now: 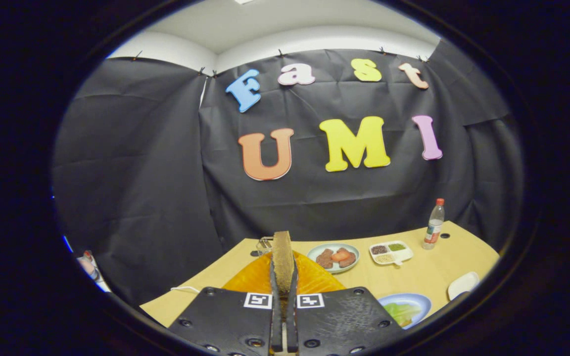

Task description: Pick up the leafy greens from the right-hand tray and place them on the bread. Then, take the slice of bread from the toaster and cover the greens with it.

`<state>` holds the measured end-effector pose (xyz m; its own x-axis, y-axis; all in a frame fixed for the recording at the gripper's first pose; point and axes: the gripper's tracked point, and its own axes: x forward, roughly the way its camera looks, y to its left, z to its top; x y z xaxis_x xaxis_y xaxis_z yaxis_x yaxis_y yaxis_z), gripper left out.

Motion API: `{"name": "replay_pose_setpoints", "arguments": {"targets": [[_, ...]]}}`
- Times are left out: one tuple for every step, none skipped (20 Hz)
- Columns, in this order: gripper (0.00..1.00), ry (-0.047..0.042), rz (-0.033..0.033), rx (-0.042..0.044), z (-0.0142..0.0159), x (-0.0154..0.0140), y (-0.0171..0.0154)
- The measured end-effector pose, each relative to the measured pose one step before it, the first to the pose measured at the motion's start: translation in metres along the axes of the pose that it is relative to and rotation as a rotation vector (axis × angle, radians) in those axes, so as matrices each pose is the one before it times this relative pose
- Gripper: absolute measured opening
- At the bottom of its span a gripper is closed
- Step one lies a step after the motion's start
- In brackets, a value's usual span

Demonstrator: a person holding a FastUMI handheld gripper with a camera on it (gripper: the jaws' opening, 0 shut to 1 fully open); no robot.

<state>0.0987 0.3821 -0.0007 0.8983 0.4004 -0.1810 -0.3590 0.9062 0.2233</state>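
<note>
Jaws (284, 277): closed on a slice of bread (282, 254), which is held upright and edge-on between them.
Orange plate (314, 279): seen just beyond the jaws, behind the held slice, on the tabletop (428, 269).
Leafy greens (400, 311): lying in a blue-rimmed plate (421, 300) to the right of the jaws.
Toaster (264, 244): partly seen just left of the slice, farther back.
Beyond, to the right: a plate of meat pieces (337, 257), a divided tray (391, 252), a bottle (434, 224).

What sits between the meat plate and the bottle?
In the gripper view, a compartment tray lies between meat plate and bottle; gripper pinches a bread slice.
</note>
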Motion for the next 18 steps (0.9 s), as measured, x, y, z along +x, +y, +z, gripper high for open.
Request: {"name": "replay_pose_setpoints", "arguments": {"targets": [[0.03,-0.0137,-0.01234,-0.00064,-0.00007,-0.00763,-0.01074],[0.04,-0.00694,-0.01631,-0.00387,-0.00049,-0.00616,-0.01163],[0.03,-0.0047,-0.01545,-0.00099,-0.00225,-0.00407,-0.01212],[0.04,0.00067,-0.013,0.00916,-0.00208,-0.00374,-0.01239],[0.04,0.00203,-0.01346,0.01363,-0.0033,-0.00258,-0.01156],[0.03,0.0012,-0.01713,0.0149,-0.00356,-0.00331,-0.01366],[0.03,0.00353,-0.02227,0.01203,-0.00413,-0.00055,-0.01433],[0.03,0.00678,-0.01997,0.00842,-0.00553,-0.00048,-0.01431],[0.03,0.01058,-0.01483,0.01313,-0.00684,0.00238,-0.01118],[0.04,0.01116,-0.01105,0.01393,-0.0074,0.00211,-0.01004],[0.04,0.01337,-0.01123,0.01089,-0.00742,0.00203,-0.00929],[0.04,0.01581,-0.00813,0.00992,-0.00777,0.00235,-0.00776],[0.03,0.01429,-0.0072,0.01098,-0.00719,0.00404,-0.00693],[0.04,0.01057,-0.00362,0.0126,-0.00621,0.00162,-0.0055],[0.04,0.01254,-0.00524,0.01755,-0.00711,0.00217,-0.00475],[0.04,0.01305,0.00294,0.01924,-0.00761,0.00249,-0.00361],[0.04,0.01405,0.00586,0.01703,-0.00767,0.00335,-0.00295],[0.03,0.01244,0.00858,0.02354,-0.00773,0.00327,-0.00308]]}}
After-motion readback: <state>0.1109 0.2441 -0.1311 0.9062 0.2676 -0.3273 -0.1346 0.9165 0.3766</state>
